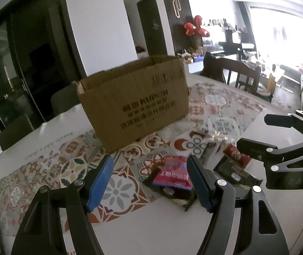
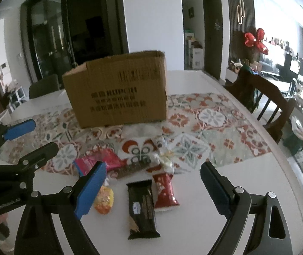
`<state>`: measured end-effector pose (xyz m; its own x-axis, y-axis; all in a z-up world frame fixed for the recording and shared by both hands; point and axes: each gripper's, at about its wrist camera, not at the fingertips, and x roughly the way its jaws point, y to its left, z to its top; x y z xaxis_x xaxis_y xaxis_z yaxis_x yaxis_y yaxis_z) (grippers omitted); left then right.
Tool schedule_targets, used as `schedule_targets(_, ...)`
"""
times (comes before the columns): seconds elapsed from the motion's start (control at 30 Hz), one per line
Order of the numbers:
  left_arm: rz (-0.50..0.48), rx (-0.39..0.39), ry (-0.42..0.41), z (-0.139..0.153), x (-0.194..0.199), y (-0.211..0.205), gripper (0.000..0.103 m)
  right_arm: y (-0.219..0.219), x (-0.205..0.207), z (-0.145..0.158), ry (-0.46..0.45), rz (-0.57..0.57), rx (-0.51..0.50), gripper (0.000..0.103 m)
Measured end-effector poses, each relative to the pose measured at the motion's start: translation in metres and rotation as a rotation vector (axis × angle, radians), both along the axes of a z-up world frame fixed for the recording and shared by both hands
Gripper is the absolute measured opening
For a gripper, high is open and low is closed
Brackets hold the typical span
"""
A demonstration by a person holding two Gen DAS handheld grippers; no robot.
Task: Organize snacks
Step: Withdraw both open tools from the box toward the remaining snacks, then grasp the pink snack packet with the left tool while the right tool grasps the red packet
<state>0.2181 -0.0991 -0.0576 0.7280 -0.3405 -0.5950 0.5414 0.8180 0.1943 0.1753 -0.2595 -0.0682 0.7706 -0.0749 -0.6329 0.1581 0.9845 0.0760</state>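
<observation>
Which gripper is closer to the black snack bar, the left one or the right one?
Right. The black snack bar lies just ahead of the right gripper, between its open fingers' lines. The left gripper hangs over the pink packet, off to the bar's left.

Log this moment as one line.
left gripper: open, empty | right gripper: open, empty | snack packets: on table | cardboard box: behind

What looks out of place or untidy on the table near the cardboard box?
The snacks lie in a loose heap in front of the cardboard box, not inside it. The pink packet overlaps a dark one, and the black bar and red packet point different ways. The box's top edge looks torn.
</observation>
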Motion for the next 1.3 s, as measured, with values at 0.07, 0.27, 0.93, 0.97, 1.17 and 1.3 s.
schedule_targets(0.07,-0.001,0.005,0.018,-0.006,0.003,-0.001,0.071,0.000,0.001,-0.004,0.009,-0.006,0.003,0.091)
schedule_targets(0.27,-0.012,0.018,0.075,-0.023,0.013,-0.004,0.071,0.000,0.006,-0.014,0.035,-0.022,0.007,0.091)
schedule_targets(0.93,-0.038,-0.004,0.254,-0.062,0.052,-0.024,0.070,-0.013,0.027,-0.050,0.124,-0.055,0.093,0.071)
schedule_targets(0.97,-0.037,-0.003,0.260,-0.063,0.053,-0.025,0.070,-0.013,0.027,-0.051,0.125,-0.055,0.095,0.070)
schedule_targets(1.17,-0.034,-0.021,0.286,-0.066,0.060,-0.034,0.068,-0.016,0.032,-0.058,0.145,-0.051,0.116,0.059)
schedule_targets(1.3,-0.032,-0.027,0.294,-0.069,0.064,-0.038,0.062,-0.020,0.034,-0.061,0.156,-0.060,0.132,0.052)
